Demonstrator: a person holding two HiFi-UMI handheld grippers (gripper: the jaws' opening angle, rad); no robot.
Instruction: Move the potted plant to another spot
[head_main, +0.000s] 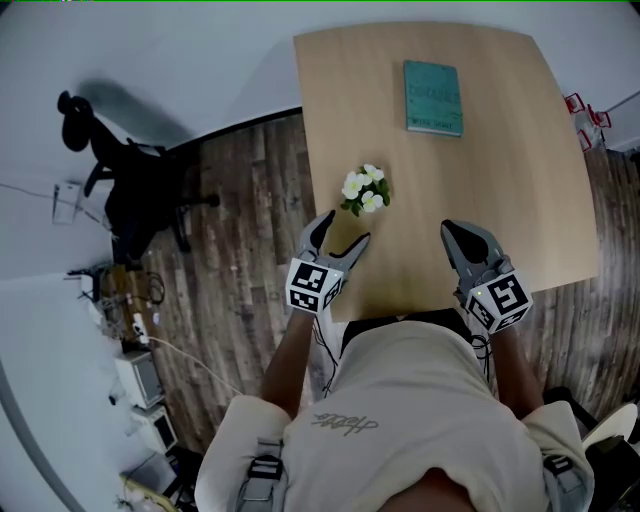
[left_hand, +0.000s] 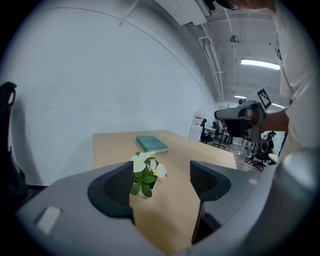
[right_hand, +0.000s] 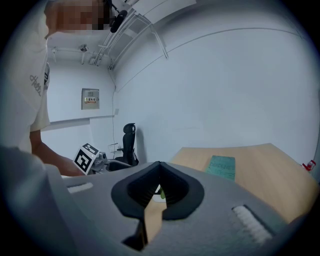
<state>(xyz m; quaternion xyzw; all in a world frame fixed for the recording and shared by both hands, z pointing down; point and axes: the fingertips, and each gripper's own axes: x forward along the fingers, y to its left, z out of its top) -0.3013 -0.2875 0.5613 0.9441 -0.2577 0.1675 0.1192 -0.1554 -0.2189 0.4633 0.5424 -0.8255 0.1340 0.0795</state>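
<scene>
- Standing upright on the counter (head_main: 520, 200), the potted plant (head_main: 364, 189) sits just ahead of the left gripper (head_main: 343, 230), nearer its left finger and untouched.
- Those fingers are spread wide with only bare wood between them, probably so they can close round the small pot. The reach looks nearly complete.
- Well to the right of them, the right gripper (head_main: 455, 236) hovers with its fingers pressed together on nothing, apparently kept aside as spare.
- Far beyond both sets of fingers lies a teal book (head_main: 433, 97), leaving open wood for a new spot.
</scene>
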